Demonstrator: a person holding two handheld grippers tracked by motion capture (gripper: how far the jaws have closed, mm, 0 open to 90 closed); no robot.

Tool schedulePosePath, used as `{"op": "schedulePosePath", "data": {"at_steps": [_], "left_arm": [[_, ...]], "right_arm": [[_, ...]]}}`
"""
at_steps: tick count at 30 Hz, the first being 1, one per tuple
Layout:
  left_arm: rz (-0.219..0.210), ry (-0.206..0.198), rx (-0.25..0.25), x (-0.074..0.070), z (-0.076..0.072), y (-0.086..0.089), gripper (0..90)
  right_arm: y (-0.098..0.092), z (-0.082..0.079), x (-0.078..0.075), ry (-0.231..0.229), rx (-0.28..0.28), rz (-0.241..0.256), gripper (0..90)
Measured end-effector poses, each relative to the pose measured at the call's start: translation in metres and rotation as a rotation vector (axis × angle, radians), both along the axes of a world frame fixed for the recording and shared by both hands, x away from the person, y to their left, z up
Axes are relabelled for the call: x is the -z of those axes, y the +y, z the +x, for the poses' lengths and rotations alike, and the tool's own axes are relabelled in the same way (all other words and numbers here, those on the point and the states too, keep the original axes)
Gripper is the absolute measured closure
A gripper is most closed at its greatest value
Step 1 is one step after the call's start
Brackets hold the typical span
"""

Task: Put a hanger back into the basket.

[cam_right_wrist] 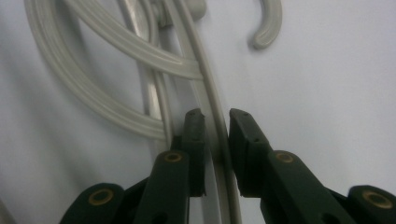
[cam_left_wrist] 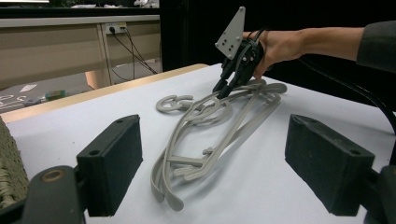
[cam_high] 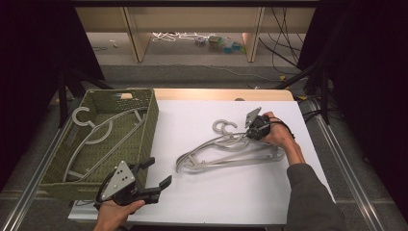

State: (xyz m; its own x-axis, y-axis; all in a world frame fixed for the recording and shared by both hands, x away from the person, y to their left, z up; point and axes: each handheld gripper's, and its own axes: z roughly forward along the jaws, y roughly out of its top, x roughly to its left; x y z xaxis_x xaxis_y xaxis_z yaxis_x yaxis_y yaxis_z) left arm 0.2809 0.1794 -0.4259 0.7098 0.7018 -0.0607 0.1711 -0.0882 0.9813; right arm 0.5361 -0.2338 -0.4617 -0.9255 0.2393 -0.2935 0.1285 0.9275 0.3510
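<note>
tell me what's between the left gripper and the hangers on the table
Nothing: in the left gripper view, bare white table lies between the open left gripper and the hangers. The high view agrees.

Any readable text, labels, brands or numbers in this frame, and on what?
None can be read.
The hangers, the basket and both grippers, left and right, carry no visible print.
Floor clutter beyond the table is too small to tell.

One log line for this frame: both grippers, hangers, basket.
right gripper: jaws around hanger arm, table pile | left gripper: open, idle near basket | basket: one hanger inside
</note>
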Motion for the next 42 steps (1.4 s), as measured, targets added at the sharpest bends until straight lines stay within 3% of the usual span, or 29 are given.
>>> {"op": "schedulePosePath", "data": {"at_steps": [4, 8, 16, 17, 27, 36, 42], "left_arm": [[-0.002, 0.001, -0.001, 0.000, 0.000, 0.000, 18.8], [0.003, 0.001, -0.001, 0.000, 0.000, -0.001, 18.9], [0.003, 0.000, -0.001, 0.000, 0.001, -0.001, 19.0], [0.002, 0.000, 0.000, 0.000, 0.001, -0.001, 18.9], [0.004, -0.005, 0.001, -0.004, 0.000, -0.003, 19.0], [0.003, -0.008, 0.011, -0.011, -0.001, -0.011, 19.0], [0.049, -0.042, 0.043, -0.020, 0.002, -0.023, 19.0]], "right_arm": [[-0.003, -0.006, -0.002, -0.030, -0.069, -0.030, 80.4], [-0.006, -0.012, -0.012, -0.090, -0.108, -0.049, 81.5], [-0.010, -0.030, -0.038, -0.190, -0.141, -0.029, 82.1], [-0.010, -0.031, -0.040, -0.190, -0.152, -0.042, 82.1], [-0.007, -0.057, -0.069, -0.279, -0.193, 0.011, 82.3], [-0.003, -0.080, -0.083, -0.288, -0.242, 0.045, 82.3], [-0.008, -0.097, -0.086, -0.277, -0.234, 0.083, 82.3]]}}
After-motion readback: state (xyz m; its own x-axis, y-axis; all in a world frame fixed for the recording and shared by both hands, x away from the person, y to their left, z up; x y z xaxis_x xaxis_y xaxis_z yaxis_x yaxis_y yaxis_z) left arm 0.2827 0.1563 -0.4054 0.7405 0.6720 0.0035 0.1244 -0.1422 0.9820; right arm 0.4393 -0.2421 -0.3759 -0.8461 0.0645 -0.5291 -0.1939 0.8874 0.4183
